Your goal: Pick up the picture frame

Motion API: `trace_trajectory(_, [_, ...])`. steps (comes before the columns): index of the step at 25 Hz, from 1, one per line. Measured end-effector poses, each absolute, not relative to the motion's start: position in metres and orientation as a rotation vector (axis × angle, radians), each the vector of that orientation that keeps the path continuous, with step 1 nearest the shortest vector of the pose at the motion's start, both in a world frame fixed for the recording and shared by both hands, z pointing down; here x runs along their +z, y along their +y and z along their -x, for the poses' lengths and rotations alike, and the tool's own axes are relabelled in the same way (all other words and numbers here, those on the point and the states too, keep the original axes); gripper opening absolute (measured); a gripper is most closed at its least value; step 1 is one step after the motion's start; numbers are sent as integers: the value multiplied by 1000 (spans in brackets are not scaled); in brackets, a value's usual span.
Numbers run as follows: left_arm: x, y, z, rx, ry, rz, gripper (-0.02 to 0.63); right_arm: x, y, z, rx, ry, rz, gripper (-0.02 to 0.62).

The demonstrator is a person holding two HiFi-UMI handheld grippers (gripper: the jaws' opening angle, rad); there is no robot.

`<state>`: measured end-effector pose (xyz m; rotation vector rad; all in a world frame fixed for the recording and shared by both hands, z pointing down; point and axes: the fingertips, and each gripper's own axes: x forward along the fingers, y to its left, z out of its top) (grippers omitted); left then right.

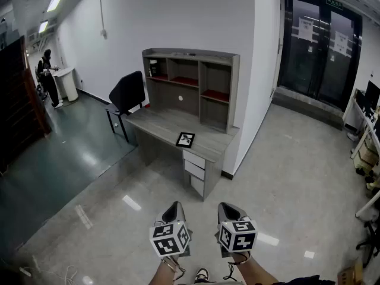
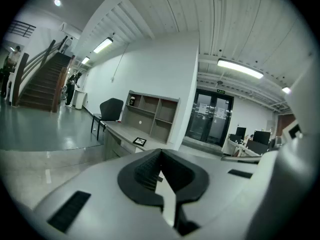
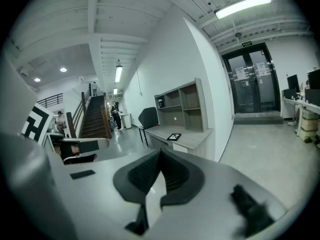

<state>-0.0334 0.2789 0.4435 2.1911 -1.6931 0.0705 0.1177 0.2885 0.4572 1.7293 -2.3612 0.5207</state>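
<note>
A small black picture frame (image 1: 185, 139) lies flat on the grey desk (image 1: 160, 126), near its front right part. It also shows far off in the left gripper view as the frame (image 2: 139, 141) and in the right gripper view as the frame (image 3: 174, 137). My left gripper (image 1: 174, 207) and right gripper (image 1: 227, 207) hang side by side low in the head view, well short of the desk, over the floor. Both have their jaws shut with nothing between them.
The desk carries a hutch with shelves (image 1: 191, 82) and drawers (image 1: 194, 169) on its right. A black chair (image 1: 126, 94) stands at the desk's left end. Glass doors (image 1: 320, 46) are at the right, a person (image 1: 47, 76) far left, stairs (image 3: 95, 116) beyond.
</note>
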Motion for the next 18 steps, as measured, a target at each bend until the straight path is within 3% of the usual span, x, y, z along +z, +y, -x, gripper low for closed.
trace_trajectory(18, [451,228,58,138,-1693,-2192,12,466,245,-104,617,-2363,-1753,32])
